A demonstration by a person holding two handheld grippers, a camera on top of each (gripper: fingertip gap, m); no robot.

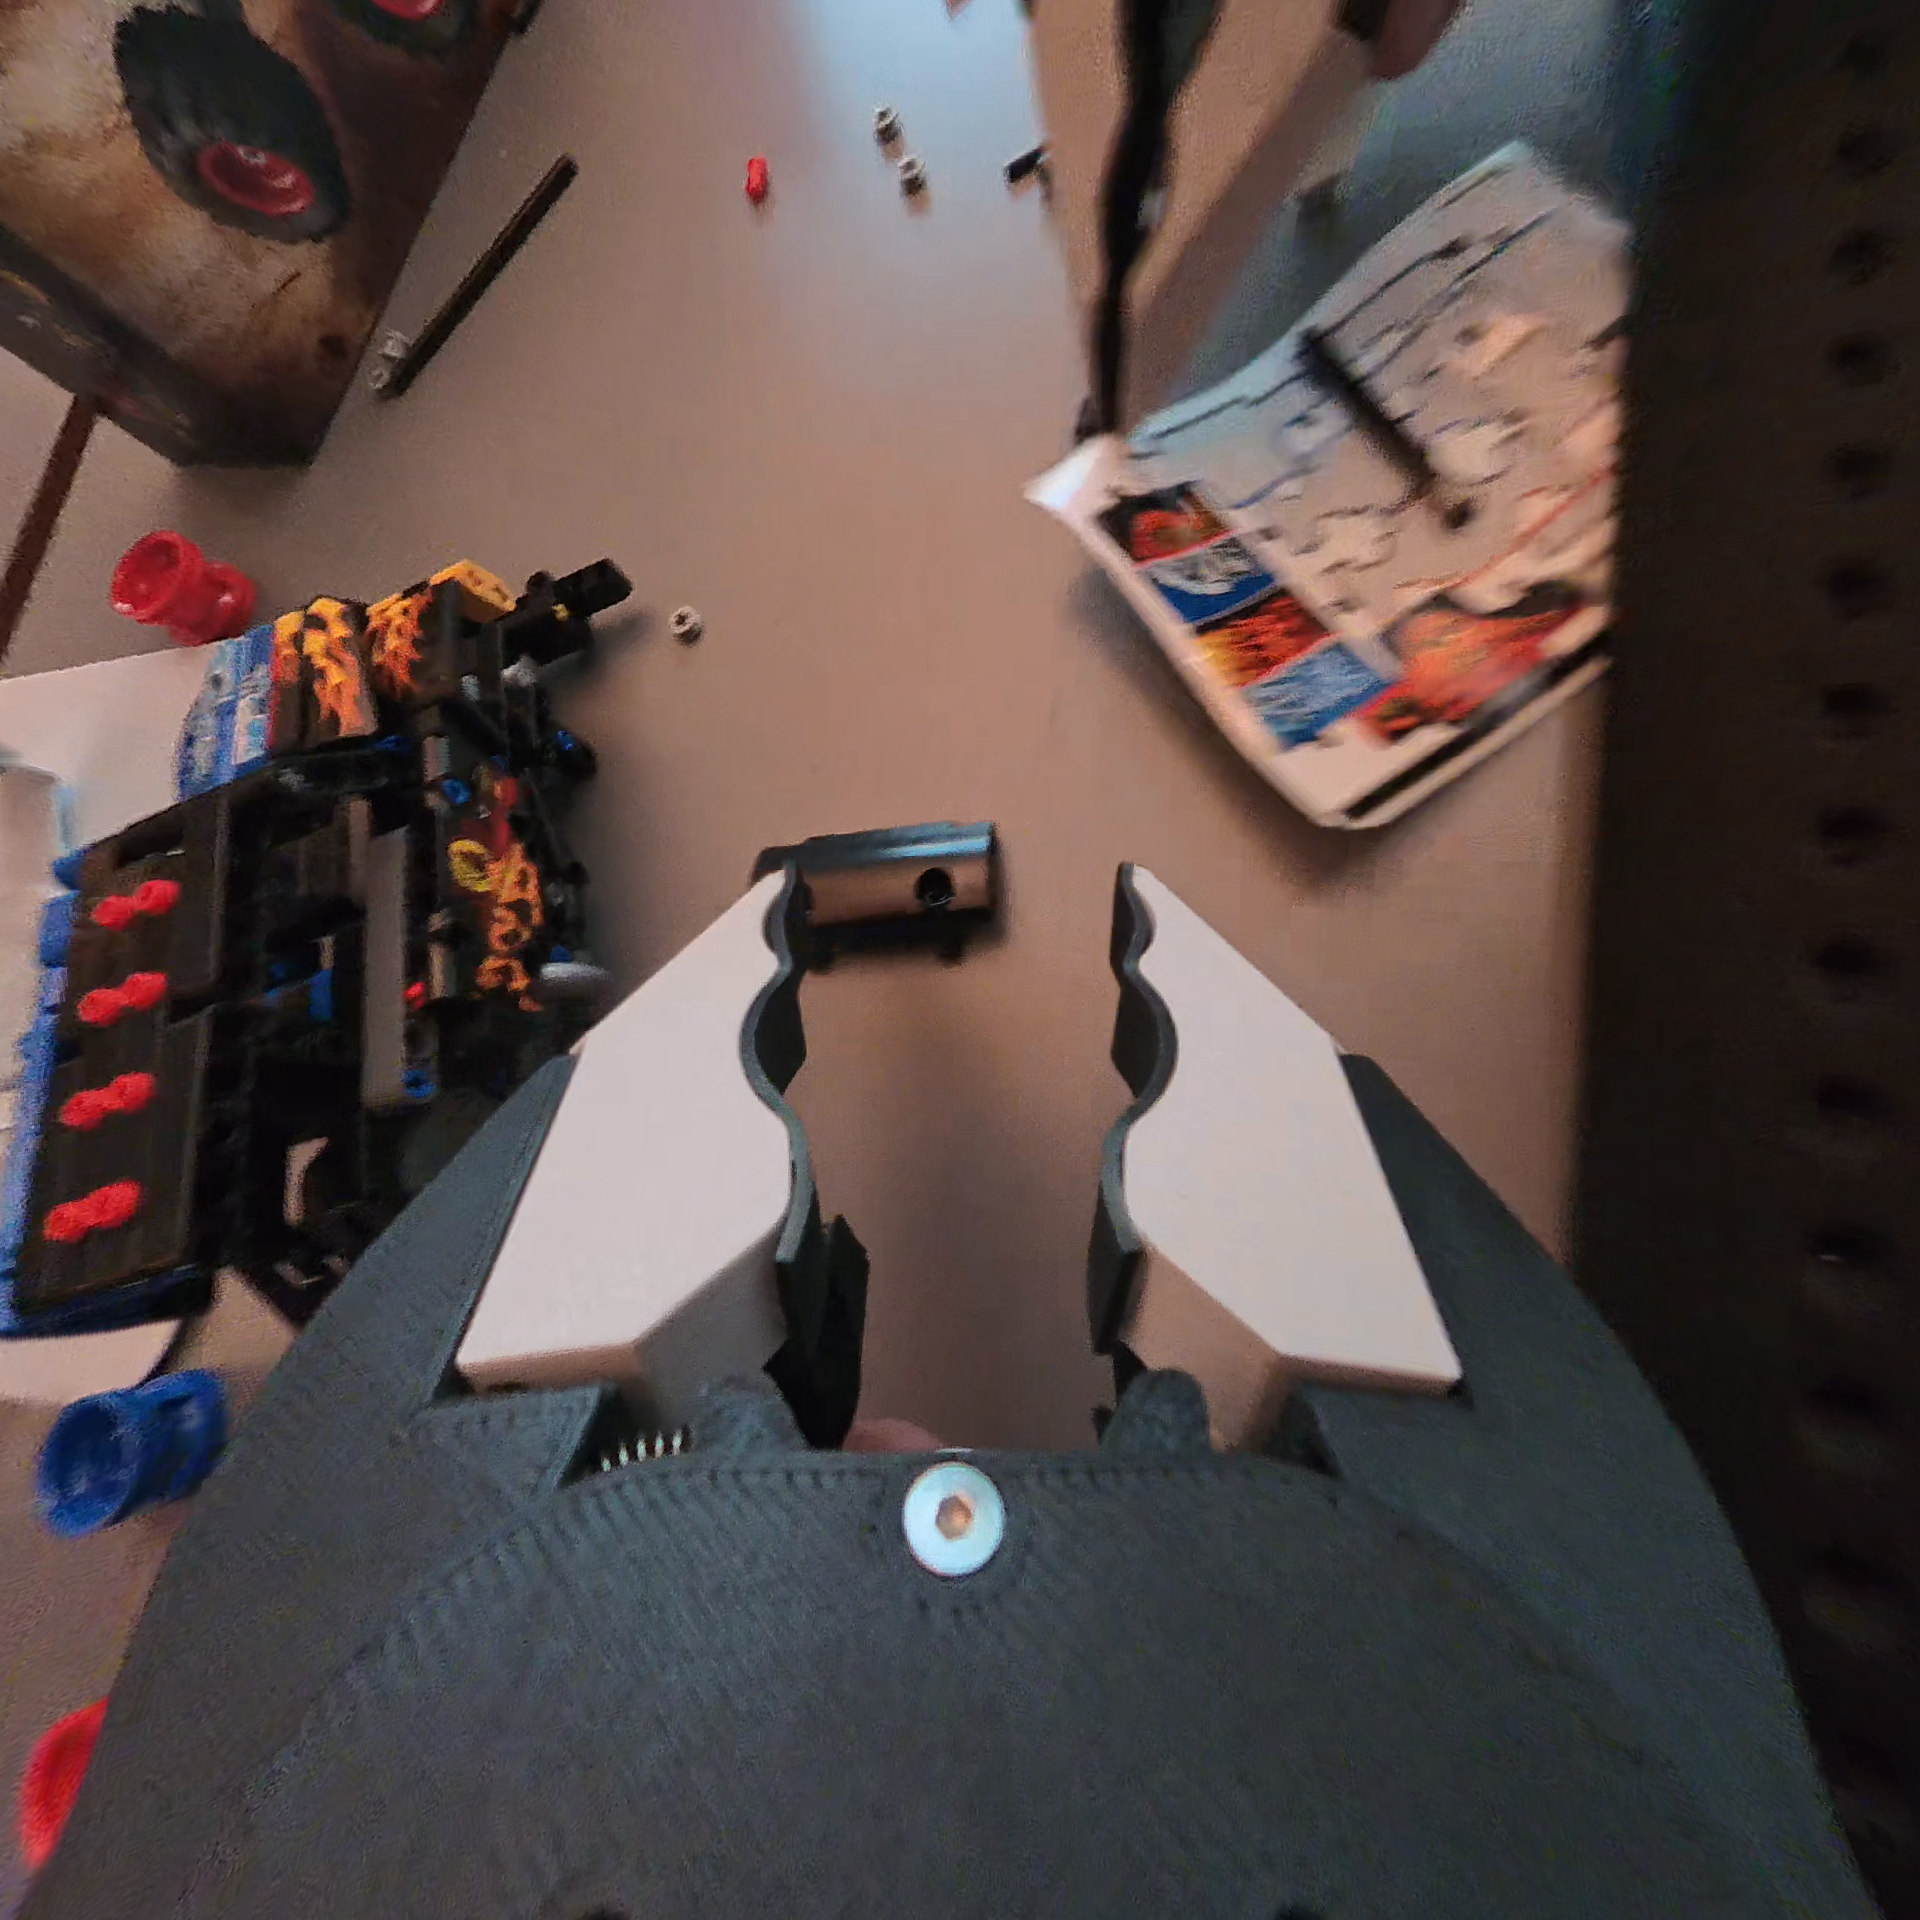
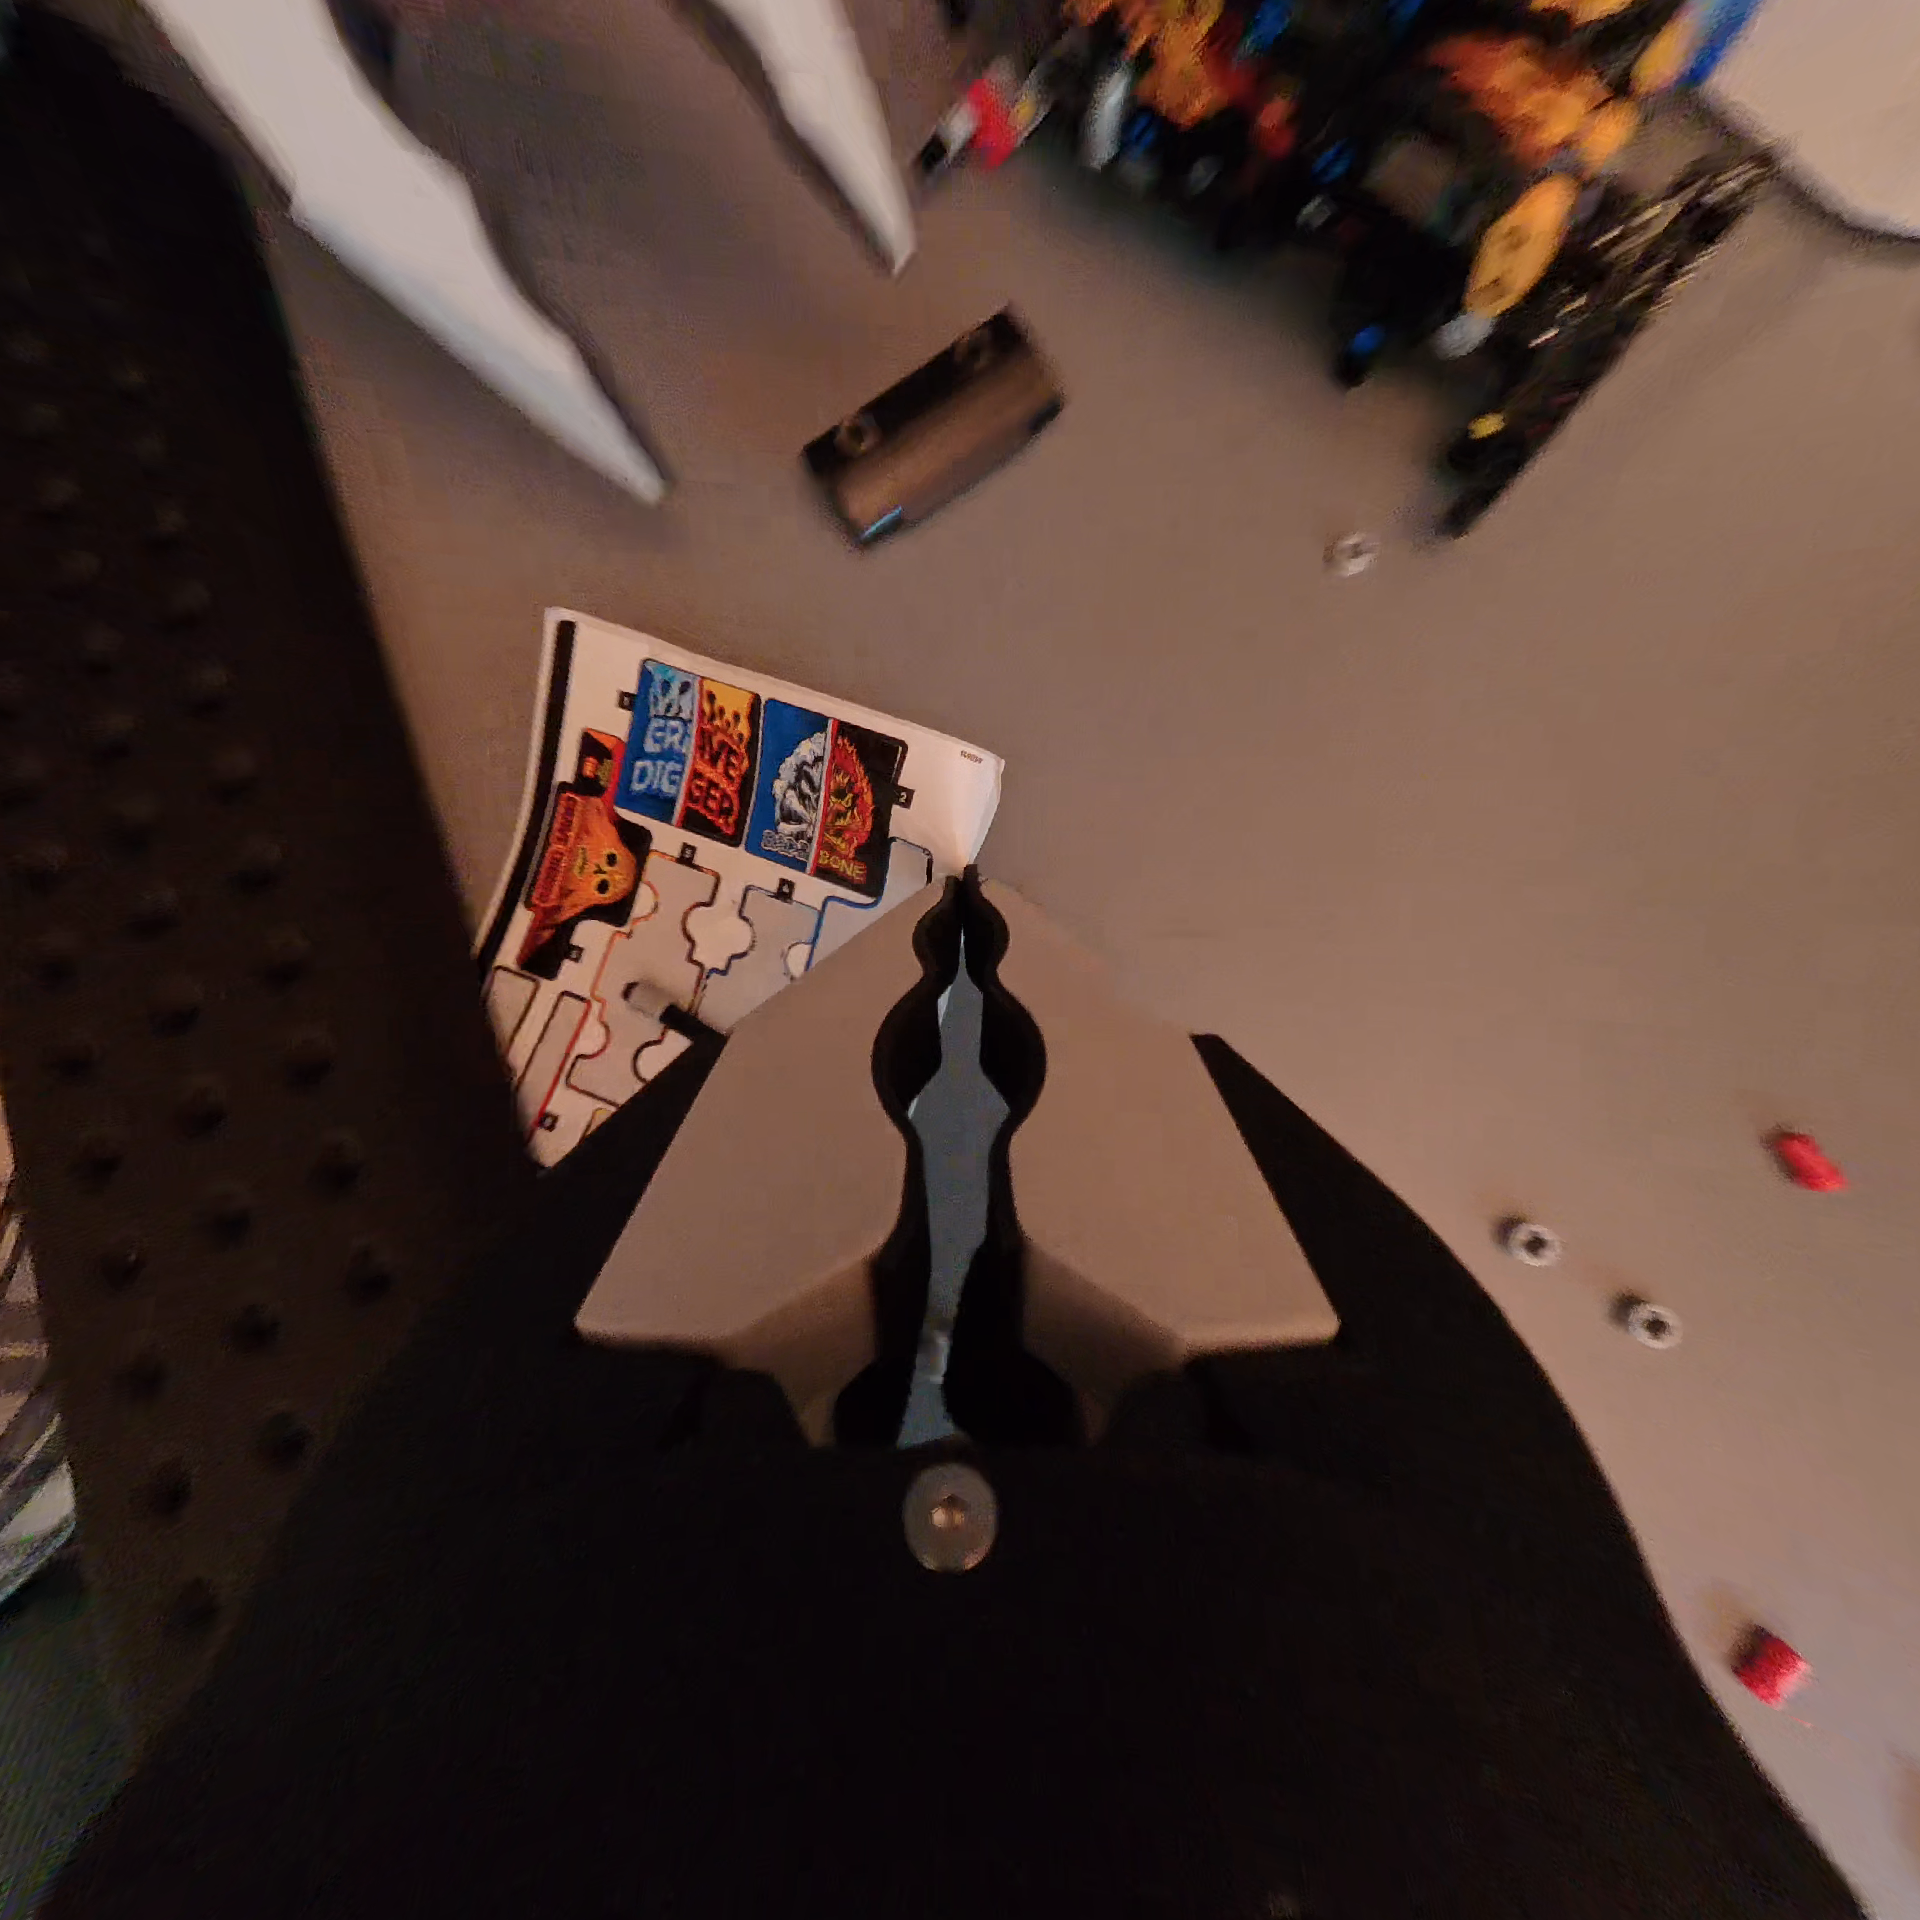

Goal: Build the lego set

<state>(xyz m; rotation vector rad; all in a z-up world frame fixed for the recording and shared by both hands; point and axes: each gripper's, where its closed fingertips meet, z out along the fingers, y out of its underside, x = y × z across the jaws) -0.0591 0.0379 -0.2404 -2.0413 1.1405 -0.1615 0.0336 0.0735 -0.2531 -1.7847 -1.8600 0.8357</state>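
Just beyond parted left tongs (image 1: 951, 883), black panel (image 1: 899, 888).

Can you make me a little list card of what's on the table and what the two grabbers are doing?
left gripper: jaws open, holding nothing, aimed at the black panel piece
right gripper: jaws shut at the edge of the sticker sheet
black panel piece: flat on the table, alone
sticker sheet: some stickers already gone
truck model: partly built, flame stickers on
loose bits: red piece, grey rings
table: plain grey-brown
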